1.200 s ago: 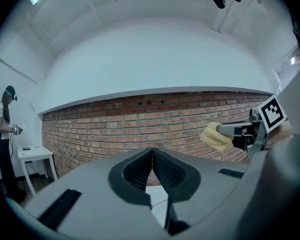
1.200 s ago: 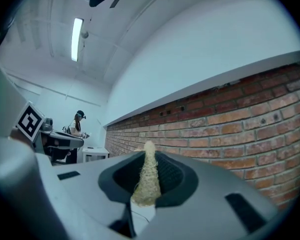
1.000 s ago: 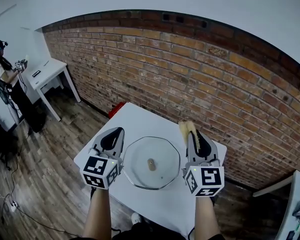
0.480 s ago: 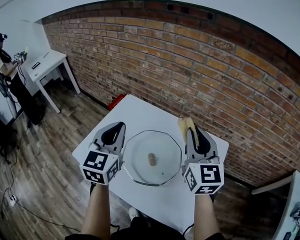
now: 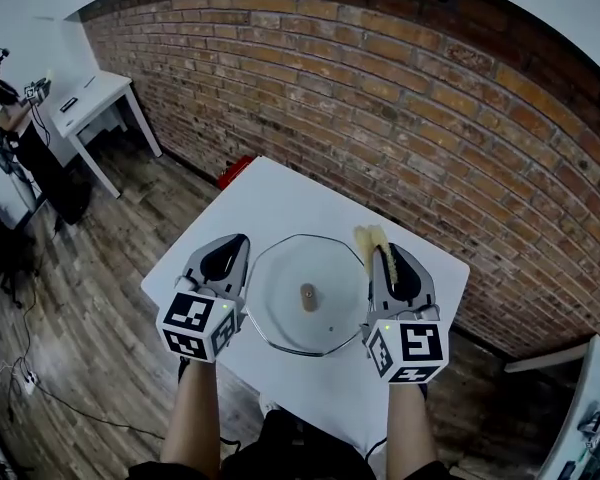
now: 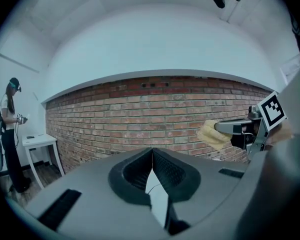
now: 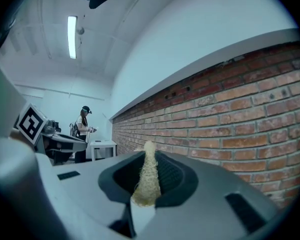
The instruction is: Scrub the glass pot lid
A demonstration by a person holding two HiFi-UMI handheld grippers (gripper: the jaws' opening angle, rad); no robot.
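Two-handed from here: lower the left gripper [image 5: 236,240], closed and empty, to pin the rim of the glass pot lid [image 5: 280,298] lying on the white table [image 5: 280,193] between both tools, then rub the yellow sponge [image 5: 369,239] pinched in the right gripper [image 5: 386,254] across the glass in firm circles.

Head view overhead, gripper views face wall [image 6: 155,114]

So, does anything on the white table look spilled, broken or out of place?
Nothing stands out. The round glass pot lid lies flat, knob up, on the white square table, with no crack or spill visible. The right tongs grip a yellow scrubbing sponge; the left tongs are shut and empty.
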